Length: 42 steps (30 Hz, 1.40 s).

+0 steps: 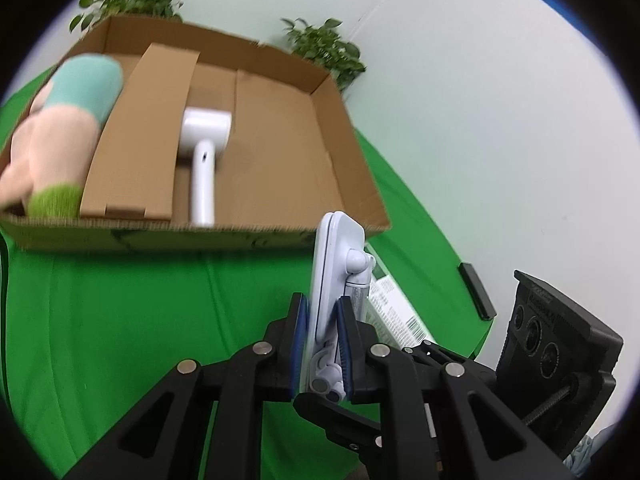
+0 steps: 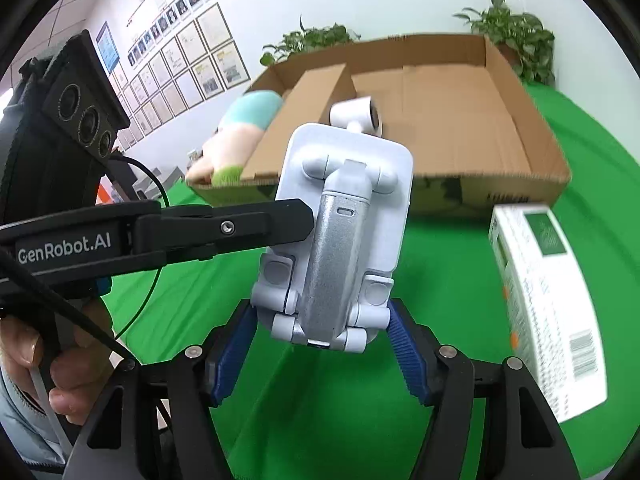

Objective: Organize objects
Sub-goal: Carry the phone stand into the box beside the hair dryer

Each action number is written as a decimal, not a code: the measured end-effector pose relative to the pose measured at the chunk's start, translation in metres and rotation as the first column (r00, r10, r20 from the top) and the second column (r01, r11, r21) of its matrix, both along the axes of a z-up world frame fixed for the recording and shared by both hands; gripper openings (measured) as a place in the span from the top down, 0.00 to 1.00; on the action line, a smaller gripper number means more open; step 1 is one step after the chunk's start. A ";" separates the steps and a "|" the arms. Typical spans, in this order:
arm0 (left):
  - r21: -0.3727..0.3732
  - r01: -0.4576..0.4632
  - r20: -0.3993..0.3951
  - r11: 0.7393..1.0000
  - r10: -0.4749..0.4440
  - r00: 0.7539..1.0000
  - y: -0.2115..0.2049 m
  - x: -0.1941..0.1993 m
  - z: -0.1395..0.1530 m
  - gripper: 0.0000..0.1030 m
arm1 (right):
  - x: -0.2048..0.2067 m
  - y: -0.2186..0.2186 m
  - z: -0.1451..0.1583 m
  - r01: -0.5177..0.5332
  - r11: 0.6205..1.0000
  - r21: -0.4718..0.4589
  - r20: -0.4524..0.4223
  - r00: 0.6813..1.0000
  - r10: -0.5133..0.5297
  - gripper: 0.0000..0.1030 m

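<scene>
A white and silver folding stand [image 2: 340, 208] hangs above the green cloth, held from two sides. My right gripper [image 2: 320, 312] has its blue pads pressed on the stand's lower corners. In the left wrist view the stand [image 1: 336, 248] shows edge on, and my left gripper [image 1: 322, 304] is shut on its thin sides. One of the left gripper's black fingers [image 2: 240, 224] reaches the stand from the left in the right wrist view. The right gripper's camera housing [image 1: 552, 336] shows at the right edge of the left wrist view.
An open cardboard box [image 1: 200, 236] lies behind, holding a plush toy [image 1: 68, 120] and a white handled device [image 1: 204, 148]. A white carton with a barcode [image 2: 548, 308] lies on the green cloth [image 2: 340, 400] at the right. Potted plants [image 2: 516, 36] stand behind the box. A hand [image 2: 40, 360] grips the left handle.
</scene>
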<state>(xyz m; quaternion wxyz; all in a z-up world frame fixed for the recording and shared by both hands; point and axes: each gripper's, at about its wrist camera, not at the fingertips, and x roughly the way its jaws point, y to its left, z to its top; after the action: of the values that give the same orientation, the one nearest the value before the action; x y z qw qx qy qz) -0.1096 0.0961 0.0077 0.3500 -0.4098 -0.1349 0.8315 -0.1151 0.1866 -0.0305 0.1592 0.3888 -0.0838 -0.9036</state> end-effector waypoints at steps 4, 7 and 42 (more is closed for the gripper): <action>0.012 0.009 -0.050 1.000 -0.008 0.999 0.001 -0.007 0.021 0.87 | -0.007 0.002 0.020 0.005 1.000 0.011 -0.045 0.999 -0.005 0.38; 0.025 0.014 -0.077 1.000 -0.012 0.997 0.003 -0.017 0.036 0.87 | -0.021 -0.001 0.034 0.010 1.000 0.023 -0.083 0.997 -0.008 0.38; -0.030 -0.011 0.053 0.999 0.013 0.999 0.036 -0.142 0.020 0.87 | -0.179 0.043 0.040 0.003 0.998 -0.062 0.048 0.999 0.000 0.38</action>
<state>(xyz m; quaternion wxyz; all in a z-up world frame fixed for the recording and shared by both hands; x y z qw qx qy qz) -0.2514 0.1318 0.0281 0.3353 -0.4361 -0.1345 0.8242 -0.2942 0.2292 0.0091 0.1685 0.4052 -0.1159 -0.8911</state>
